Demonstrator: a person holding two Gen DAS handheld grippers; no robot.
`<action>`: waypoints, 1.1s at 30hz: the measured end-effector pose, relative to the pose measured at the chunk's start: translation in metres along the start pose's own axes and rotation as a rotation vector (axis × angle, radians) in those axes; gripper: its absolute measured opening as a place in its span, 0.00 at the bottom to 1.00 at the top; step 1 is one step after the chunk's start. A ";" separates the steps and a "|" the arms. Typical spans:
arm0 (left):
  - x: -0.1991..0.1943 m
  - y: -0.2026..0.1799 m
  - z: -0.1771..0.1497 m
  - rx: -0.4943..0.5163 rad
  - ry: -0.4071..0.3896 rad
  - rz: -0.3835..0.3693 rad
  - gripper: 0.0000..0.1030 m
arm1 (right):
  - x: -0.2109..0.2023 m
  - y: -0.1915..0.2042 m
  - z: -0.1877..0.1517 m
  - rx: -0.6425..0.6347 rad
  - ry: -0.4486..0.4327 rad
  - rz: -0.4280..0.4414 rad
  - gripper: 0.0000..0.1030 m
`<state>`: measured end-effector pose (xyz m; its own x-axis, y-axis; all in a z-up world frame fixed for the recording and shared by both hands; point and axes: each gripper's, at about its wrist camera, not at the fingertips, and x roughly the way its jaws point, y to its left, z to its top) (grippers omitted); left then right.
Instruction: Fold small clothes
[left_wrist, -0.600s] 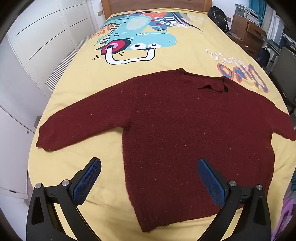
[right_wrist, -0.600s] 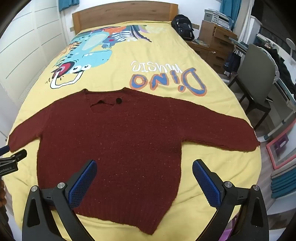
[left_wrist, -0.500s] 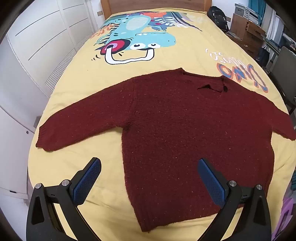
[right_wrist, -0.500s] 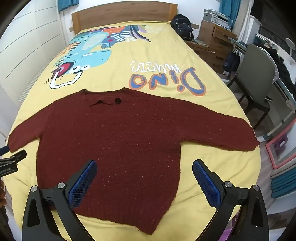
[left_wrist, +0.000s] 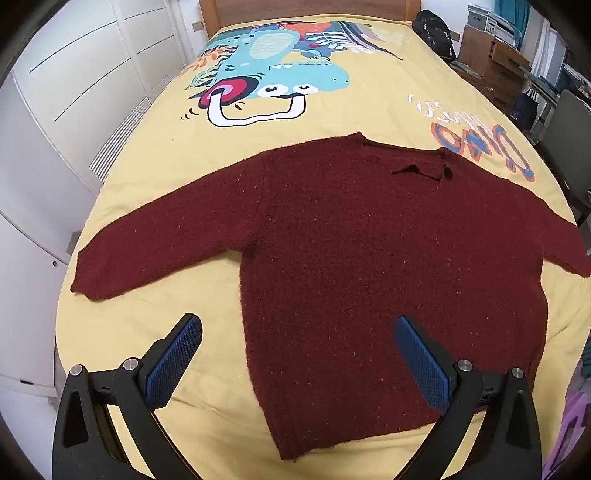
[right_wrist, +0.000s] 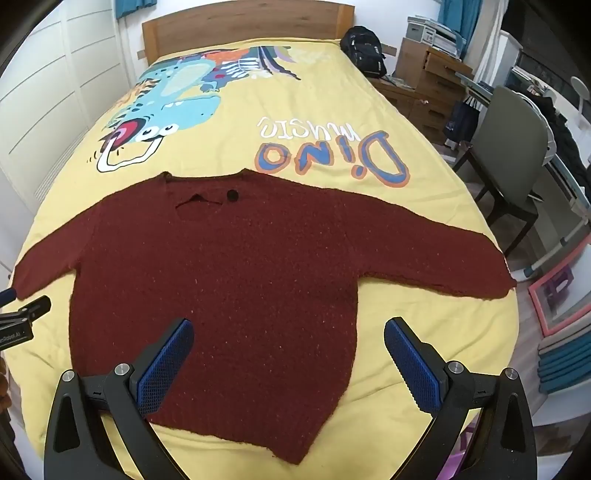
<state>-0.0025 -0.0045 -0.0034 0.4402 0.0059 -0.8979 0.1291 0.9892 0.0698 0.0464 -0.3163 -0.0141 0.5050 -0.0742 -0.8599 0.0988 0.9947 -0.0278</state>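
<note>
A small dark red knitted sweater (left_wrist: 369, 258) lies flat on the yellow bed cover, both sleeves spread out sideways, neck towards the headboard; it also shows in the right wrist view (right_wrist: 229, 280). My left gripper (left_wrist: 297, 354) is open and empty, held above the sweater's lower left side. My right gripper (right_wrist: 288, 360) is open and empty, above the sweater's lower right part. The left gripper's tip shows at the left edge of the right wrist view (right_wrist: 22, 317).
The bed cover (right_wrist: 295, 110) has a dinosaur print and lettering. White wardrobe doors (left_wrist: 74, 92) stand along the left. A chair (right_wrist: 517, 155), wooden drawers (right_wrist: 432, 81) and a black bag (right_wrist: 364, 50) are on the right. A wooden headboard (right_wrist: 240, 26) is at the far end.
Both grippers have barely shifted over the sweater. Nothing was taken hold of or let go.
</note>
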 end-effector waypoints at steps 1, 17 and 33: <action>0.000 0.000 0.000 0.000 0.001 0.001 0.99 | 0.000 -0.001 0.000 0.000 0.000 -0.001 1.00; 0.003 0.004 -0.003 0.006 0.012 0.009 0.99 | 0.001 0.001 -0.001 -0.006 0.007 0.000 1.00; 0.006 0.005 -0.001 0.009 0.020 0.016 0.99 | 0.003 -0.003 -0.001 -0.007 0.016 -0.002 1.00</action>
<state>-0.0004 0.0005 -0.0086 0.4248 0.0246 -0.9049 0.1306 0.9875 0.0881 0.0467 -0.3198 -0.0175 0.4909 -0.0749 -0.8680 0.0932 0.9951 -0.0332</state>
